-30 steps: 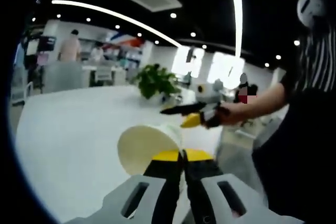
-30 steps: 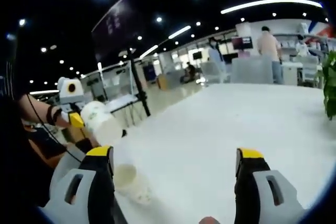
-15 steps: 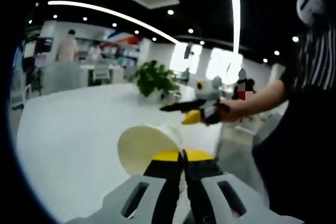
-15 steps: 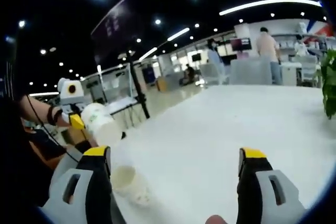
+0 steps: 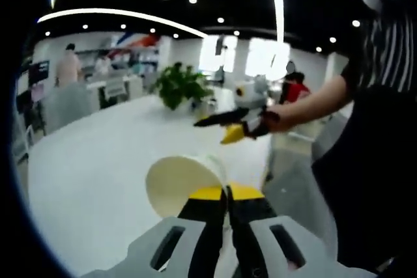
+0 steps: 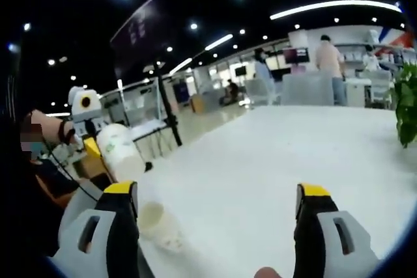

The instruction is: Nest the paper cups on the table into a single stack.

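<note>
In the left gripper view the left gripper (image 5: 227, 191) has its 2 yellow-tipped jaws pressed together on the rim of a paper cup (image 5: 184, 183), which lies on its side just above the jaws at 11 o'clock from them, its open mouth turned toward the camera and nothing to be seen inside it. The right gripper view gives the other side of that hold: the left gripper (image 6: 95, 148) comes in at 9 o'clock, the same paper cup (image 6: 121, 153) carried in the air above the white table (image 6: 273, 154), its closed base toward the camera. In the right gripper view the right gripper (image 6: 215, 193) stands with its jaws wide apart and nothing between them. Just beside its left jaw, at 7 o'clock in that view, a second paper cup (image 6: 156, 224) lies tipped on the table; whether it holds anything cannot be told. In the left gripper view the right gripper (image 5: 225, 127) shows at 1 o'clock, held by a hand (image 5: 270, 122) out over the table (image 5: 85, 167), well apart from the held cup, with a green plant (image 5: 179, 86) beyond it.
</note>
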The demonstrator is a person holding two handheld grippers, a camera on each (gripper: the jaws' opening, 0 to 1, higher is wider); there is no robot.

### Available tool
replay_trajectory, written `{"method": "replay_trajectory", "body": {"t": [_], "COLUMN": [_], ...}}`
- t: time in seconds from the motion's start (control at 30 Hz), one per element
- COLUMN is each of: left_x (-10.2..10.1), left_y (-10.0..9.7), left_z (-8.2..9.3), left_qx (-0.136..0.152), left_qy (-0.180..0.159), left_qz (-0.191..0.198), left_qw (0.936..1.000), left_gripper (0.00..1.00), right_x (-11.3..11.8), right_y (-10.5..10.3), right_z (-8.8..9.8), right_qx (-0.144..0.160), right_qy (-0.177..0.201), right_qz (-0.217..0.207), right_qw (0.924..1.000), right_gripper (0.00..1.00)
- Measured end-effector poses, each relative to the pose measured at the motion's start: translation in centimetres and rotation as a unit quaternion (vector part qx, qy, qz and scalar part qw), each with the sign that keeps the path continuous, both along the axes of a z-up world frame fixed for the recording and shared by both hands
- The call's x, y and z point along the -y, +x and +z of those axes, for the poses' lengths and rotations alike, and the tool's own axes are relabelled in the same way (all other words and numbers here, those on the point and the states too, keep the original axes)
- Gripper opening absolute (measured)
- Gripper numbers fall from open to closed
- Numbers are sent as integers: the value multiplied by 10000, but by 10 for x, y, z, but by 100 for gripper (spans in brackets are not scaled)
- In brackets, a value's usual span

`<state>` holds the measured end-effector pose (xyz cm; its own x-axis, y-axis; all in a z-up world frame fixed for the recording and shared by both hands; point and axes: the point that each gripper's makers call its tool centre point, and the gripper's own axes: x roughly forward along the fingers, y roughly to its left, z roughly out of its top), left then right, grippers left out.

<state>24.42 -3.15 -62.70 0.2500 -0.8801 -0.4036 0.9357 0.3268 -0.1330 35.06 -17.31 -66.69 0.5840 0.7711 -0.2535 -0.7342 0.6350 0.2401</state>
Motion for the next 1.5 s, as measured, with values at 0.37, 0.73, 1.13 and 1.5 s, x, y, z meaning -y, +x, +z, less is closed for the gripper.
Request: {"method": "replay_trajectory", "body": {"t": [0.37,0.73,1.13,1.5], "left_x": [1,6,12,18], "left_y": [0,-7,-14,-16], "left_z": [-10,-25,-50,-66], "left_qx": [263,499,578,510], "left_qy": [859,1620,2154,2502], "left_qz": [-623,-1294,-1734,-2049], "left_qw": [9940,9770,9593,9449], "left_gripper": [0,0,0,0], "right_x": [-1,3,3,7], "right_y": [-5,-6,-12,-16], "right_z": [-4,-7,-10,-17], "right_qx": [28,34,75,1], "right_qy": [-28,6,-96,-70], "right_qz": [34,-31,48,5], "right_qw": [10000,10000,9999,10000], "right_gripper": [99,99,98,98]}}
